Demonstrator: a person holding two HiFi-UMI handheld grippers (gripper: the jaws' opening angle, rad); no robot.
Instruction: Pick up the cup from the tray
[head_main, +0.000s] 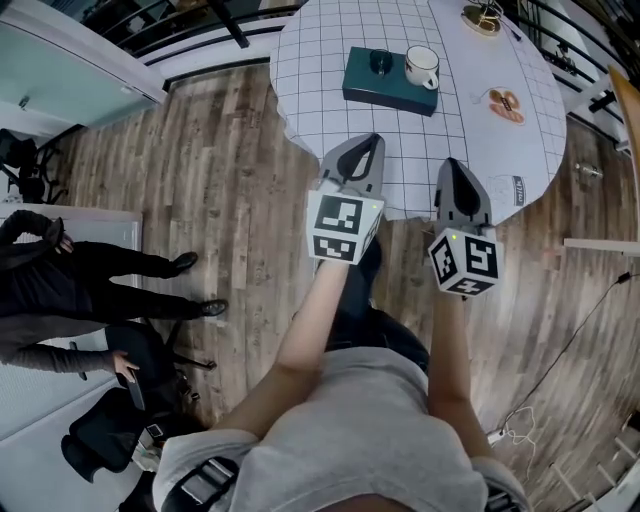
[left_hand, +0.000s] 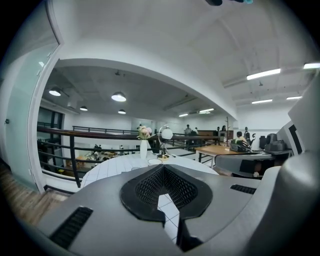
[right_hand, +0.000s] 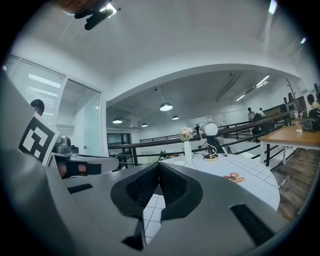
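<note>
A white cup (head_main: 421, 67) with a handle stands on the right end of a dark teal tray (head_main: 405, 97) on the far part of a round table with a white gridded cloth (head_main: 320, 60). A small dark object (head_main: 380, 62) sits beside the cup on the tray. My left gripper (head_main: 374, 141) is shut and empty over the table's near edge, short of the tray. My right gripper (head_main: 452, 165) is shut and empty beside it to the right. In the two gripper views the jaws (left_hand: 162, 167) (right_hand: 159, 165) meet, and they hide the tray and cup.
A vase of flowers (left_hand: 144, 148) (right_hand: 187, 149) and a globe lamp (left_hand: 165, 134) (right_hand: 210, 131) stand at the table's far side. An orange item (head_main: 506, 104) lies right of the tray. A railing (head_main: 200, 45) runs behind. A person in black (head_main: 60, 290) sits at the left.
</note>
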